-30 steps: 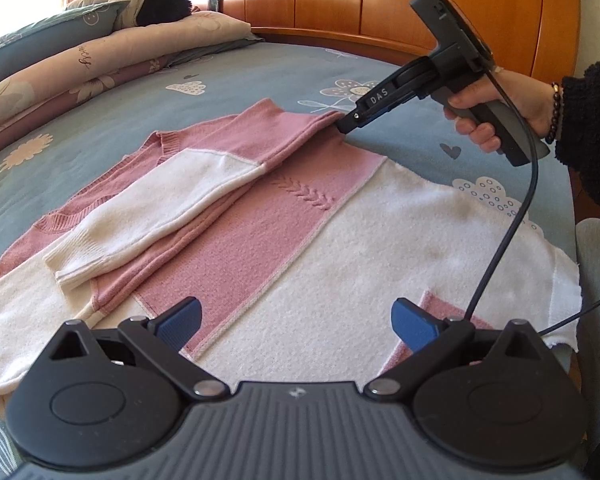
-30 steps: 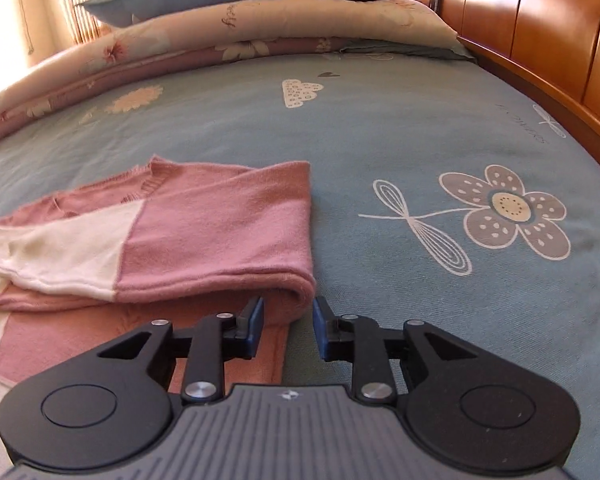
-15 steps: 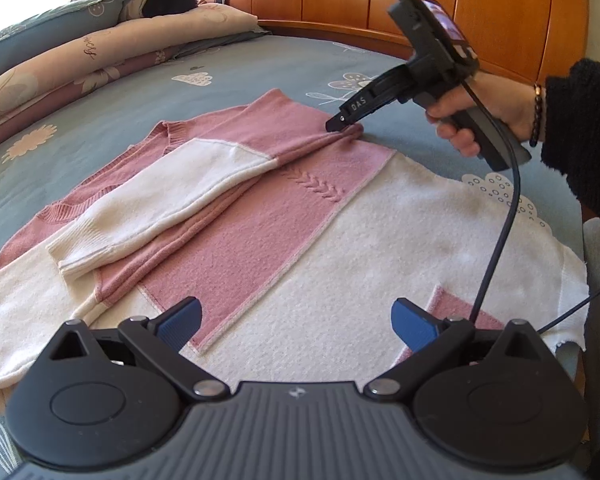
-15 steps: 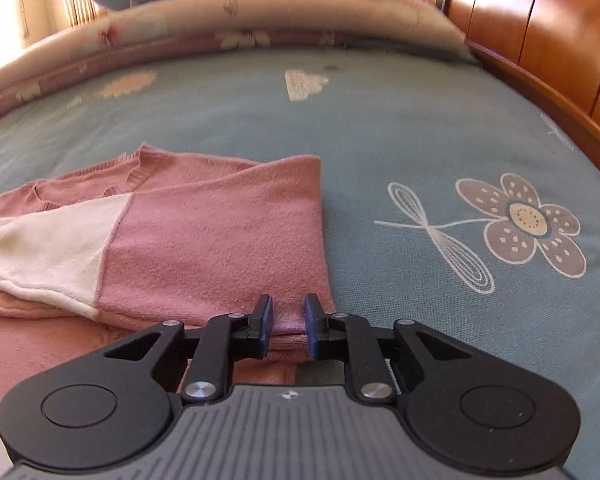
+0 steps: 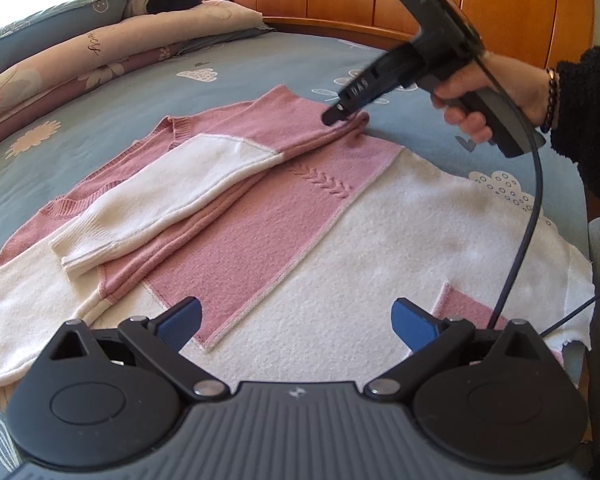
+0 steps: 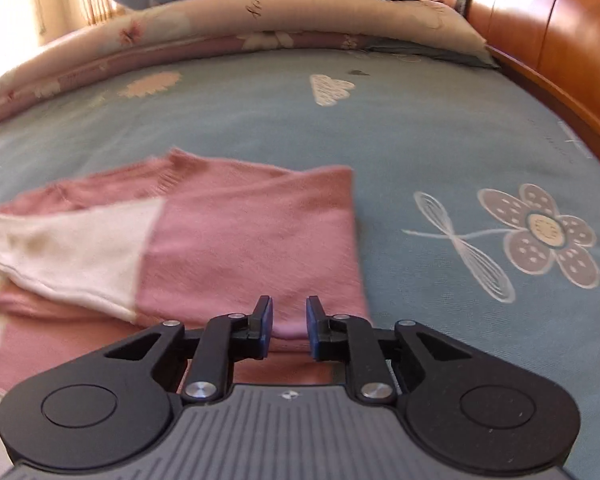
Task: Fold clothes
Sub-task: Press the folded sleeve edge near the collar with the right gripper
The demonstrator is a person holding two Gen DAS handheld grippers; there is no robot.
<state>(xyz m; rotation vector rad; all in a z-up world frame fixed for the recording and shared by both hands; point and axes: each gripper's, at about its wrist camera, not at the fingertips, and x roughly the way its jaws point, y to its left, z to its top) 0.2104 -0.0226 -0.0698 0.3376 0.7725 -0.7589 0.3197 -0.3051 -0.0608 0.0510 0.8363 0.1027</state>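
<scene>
The sweater (image 5: 300, 216) has its folded pink shoulder edge clenched in the right gripper (image 6: 288, 330), while the left gripper (image 5: 296, 322), fingers released, hovers over the hem.

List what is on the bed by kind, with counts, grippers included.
Sweaters: 1, the pink and white sweater
Pillows: 2, blue pillow and floral pillow
Grippers: 2, left gripper open above the hem; right gripper pinching the sweater's shoulder fold
Total: 5
</scene>
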